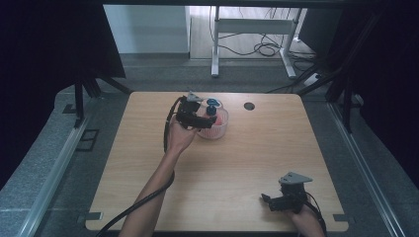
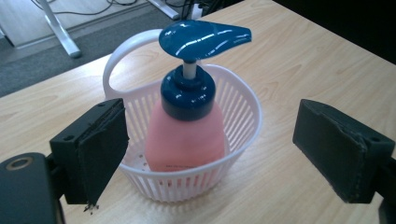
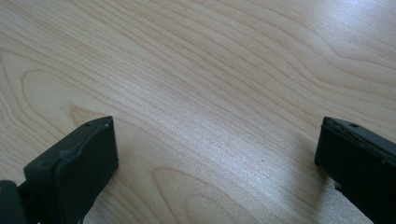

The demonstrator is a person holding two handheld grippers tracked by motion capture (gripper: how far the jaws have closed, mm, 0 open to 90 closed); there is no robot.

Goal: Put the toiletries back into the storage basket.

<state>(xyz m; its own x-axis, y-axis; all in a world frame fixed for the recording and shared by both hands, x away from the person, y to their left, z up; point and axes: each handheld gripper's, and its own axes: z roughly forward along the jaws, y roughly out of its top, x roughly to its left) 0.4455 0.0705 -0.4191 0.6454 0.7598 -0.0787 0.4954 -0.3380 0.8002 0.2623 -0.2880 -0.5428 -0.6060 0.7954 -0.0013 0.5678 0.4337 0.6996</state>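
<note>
left arm: forearm stretched forward from the bottom edge, reaching far up the middle
left gripper [image 1: 210,120]: fingers [image 2: 95,154] spread wide, holding nothing
right hand [image 1: 302,217]: low at the near right corner
right gripper [image 1: 266,198]: fingers [image 3: 79,168] wide apart, holding nothing, pointing left

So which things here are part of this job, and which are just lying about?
In the job:
- pink soap bottle with blue pump
- white basket holding it
- left gripper, open around both

Lying about:
- right gripper, open over bare table
- desk frame and floor cables
</note>
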